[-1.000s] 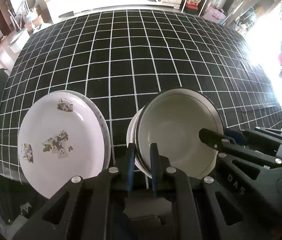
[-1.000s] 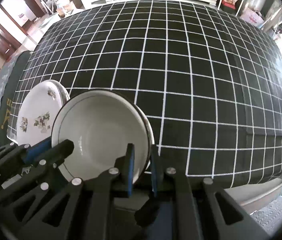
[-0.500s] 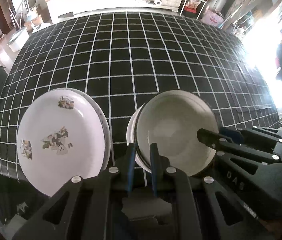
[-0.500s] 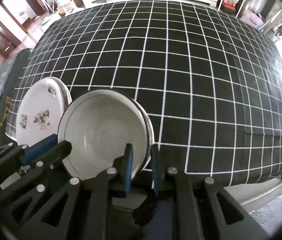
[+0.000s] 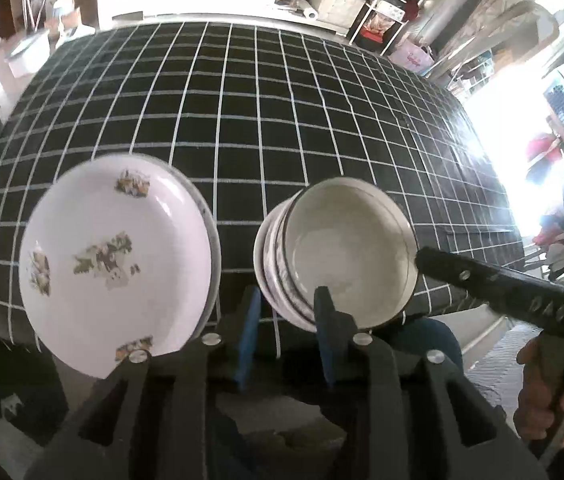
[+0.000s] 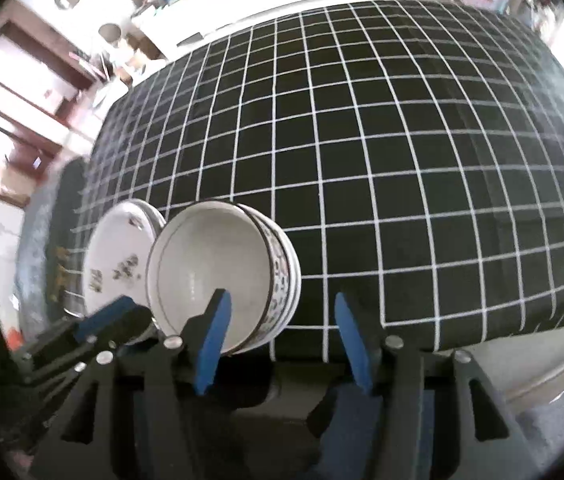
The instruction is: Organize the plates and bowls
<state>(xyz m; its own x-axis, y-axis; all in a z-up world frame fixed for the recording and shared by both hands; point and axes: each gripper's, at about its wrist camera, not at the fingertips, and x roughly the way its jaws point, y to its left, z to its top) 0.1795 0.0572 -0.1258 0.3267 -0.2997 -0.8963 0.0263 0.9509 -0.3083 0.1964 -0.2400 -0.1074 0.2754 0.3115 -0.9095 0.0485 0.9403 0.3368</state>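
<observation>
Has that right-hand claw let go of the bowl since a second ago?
Yes. The right gripper was pinched on the top bowl's rim; now its jaws are opening, clear of the rim, with black checked cloth showing between them.

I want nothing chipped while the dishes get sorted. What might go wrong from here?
1. The stack of bowls sits at the table's near edge; a nudge might tip it off.
2. Both grippers' jaws are opening, but the left gripper and right gripper flank the rims closely and may snag them.
3. The plates overhang that edge.
</observation>
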